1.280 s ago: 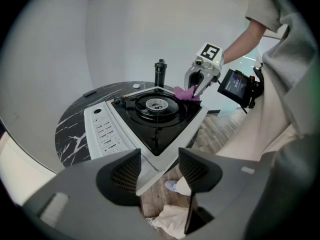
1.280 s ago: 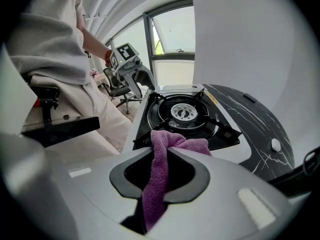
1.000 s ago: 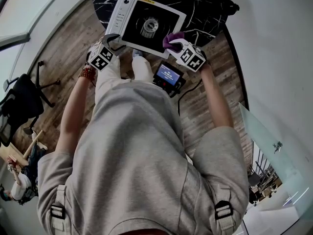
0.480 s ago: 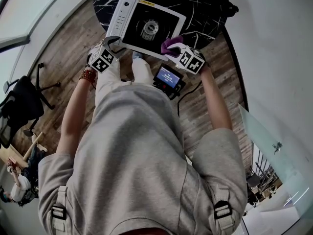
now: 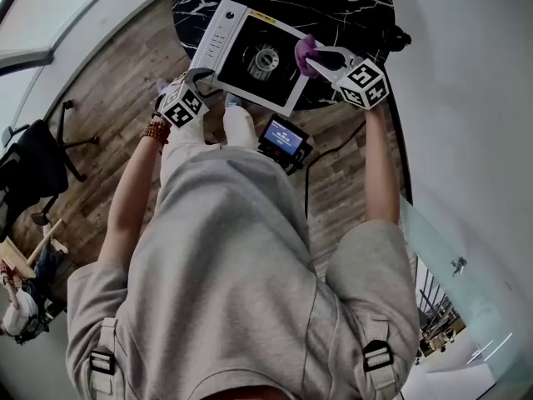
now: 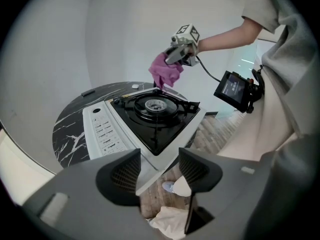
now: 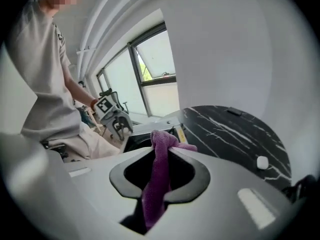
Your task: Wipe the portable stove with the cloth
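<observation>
Standing over a round black marble-patterned table (image 5: pixel 358 15), the person has the portable stove (image 5: pixel 246 73) lying askew on it, its near corner jutting past the table's edge. The left gripper (image 5: pixel 200 75) sits at that corner with its jaws spread and the corner between them. In the left gripper view floor shows between the stove and one jaw, so nothing is clamped, though the other jaw may just touch the rim. The right gripper (image 5: pixel 316 54) is held up in the air over the stove's far right side, its jaws closed on the purple cloth (image 5: pixel 301 52). The cloth is bunched at the tips and hangs clear of the stove's surface. The step in hand looks like a lift between passes, or the approach to one: the cloth is gripped but is not wiping. The next move calls for lowering the cloth until its loose fold lies flat on the black top, then dragging it across. It should skirt the burner (image 6: pixel 156 104) and its raised pan supports, which could snag the fabric, and the left gripper should brace the overhanging corner so the stove does not slide. As for writing, the white control panel (image 6: pixel 107 131) carries rows of small marks, a yellow strip label (image 5: pixel 266 17) runs along the far edge, and a device at the person's waist shows a lit blue screen (image 5: pixel 283 137). None of this is sharp enough to read, and no brand can be made out.
</observation>
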Motion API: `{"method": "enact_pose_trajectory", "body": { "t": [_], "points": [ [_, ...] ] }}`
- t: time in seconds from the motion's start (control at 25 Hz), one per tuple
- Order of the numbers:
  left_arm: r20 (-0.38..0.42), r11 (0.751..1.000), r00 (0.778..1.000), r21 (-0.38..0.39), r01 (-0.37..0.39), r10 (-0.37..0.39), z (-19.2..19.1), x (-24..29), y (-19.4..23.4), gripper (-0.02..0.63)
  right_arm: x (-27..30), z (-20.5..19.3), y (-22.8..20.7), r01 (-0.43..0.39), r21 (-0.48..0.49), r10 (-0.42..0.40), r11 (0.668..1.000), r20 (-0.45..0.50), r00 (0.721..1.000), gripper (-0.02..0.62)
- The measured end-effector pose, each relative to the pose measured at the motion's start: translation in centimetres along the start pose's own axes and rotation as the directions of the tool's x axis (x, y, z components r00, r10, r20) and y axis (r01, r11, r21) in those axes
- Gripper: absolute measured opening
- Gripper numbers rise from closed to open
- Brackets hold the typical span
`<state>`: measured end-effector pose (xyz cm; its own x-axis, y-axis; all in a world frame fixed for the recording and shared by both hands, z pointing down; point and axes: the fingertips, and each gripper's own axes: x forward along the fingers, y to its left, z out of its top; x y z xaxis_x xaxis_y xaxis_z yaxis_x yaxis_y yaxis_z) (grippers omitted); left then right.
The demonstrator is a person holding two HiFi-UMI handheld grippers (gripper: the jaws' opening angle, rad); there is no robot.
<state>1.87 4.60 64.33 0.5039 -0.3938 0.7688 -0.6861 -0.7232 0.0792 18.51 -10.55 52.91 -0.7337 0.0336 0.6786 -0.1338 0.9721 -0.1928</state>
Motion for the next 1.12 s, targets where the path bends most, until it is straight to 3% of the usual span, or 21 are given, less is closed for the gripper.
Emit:
{"method": "enact_pose_trajectory", "body": {
  "t": [0.12, 0.28, 0.48, 0.6, 0.76, 1.0, 1.12],
  "points": [
    [0.005, 1.0, 1.0, -0.003, 0.015, -0.015, -0.1, 0.0, -0.2, 0.236, 0.8, 0.5, -3.8, 0.085, -0.001, -0.085, 0.996, -0.035, 0.996, 0.08],
    [0.006, 1.0, 1.0, -0.002, 0.026, -0.026, 0.1, 0.0, -0.2, 0.239, 3.2, -0.7, -6.7, 0.118, -0.061, -0.126, 0.991, -0.149, 0.981, 0.08],
    [0.007, 1.0, 0.999, -0.002, 0.031, -0.031, 0.0, -0.1, -0.2, 0.238, 6.6, -3.0, -7.2, 0.051, -0.125, -0.089, 0.991, -0.317, 0.944, 0.081],
    [0.01, 0.999, 0.999, -0.002, 0.033, -0.033, 0.1, -0.1, -0.2, 0.239, 8.3, -4.3, -7.0, 0.004, -0.104, -0.046, 0.995, -0.408, 0.912, 0.08],
    [0.015, 1.0, 0.999, 0.001, 0.029, -0.029, 0.0, -0.1, -0.2, 0.239, 8.9, -4.3, -6.9, -0.021, -0.094, -0.025, 0.995, -0.459, 0.888, 0.08],
    [0.02, 1.0, 0.999, 0.008, 0.025, -0.025, 0.0, 0.0, -0.2, 0.242, 9.8, -3.9, -6.8, -0.005, -0.131, -0.056, 0.991, -0.458, 0.887, 0.081],
    [0.018, 1.0, 1.0, 0.008, 0.023, -0.023, -0.1, 0.0, -0.1, 0.244, 10.1, -3.9, -6.8, -0.032, -0.135, -0.04, 0.99, -0.499, 0.866, 0.081]
  ]
}}
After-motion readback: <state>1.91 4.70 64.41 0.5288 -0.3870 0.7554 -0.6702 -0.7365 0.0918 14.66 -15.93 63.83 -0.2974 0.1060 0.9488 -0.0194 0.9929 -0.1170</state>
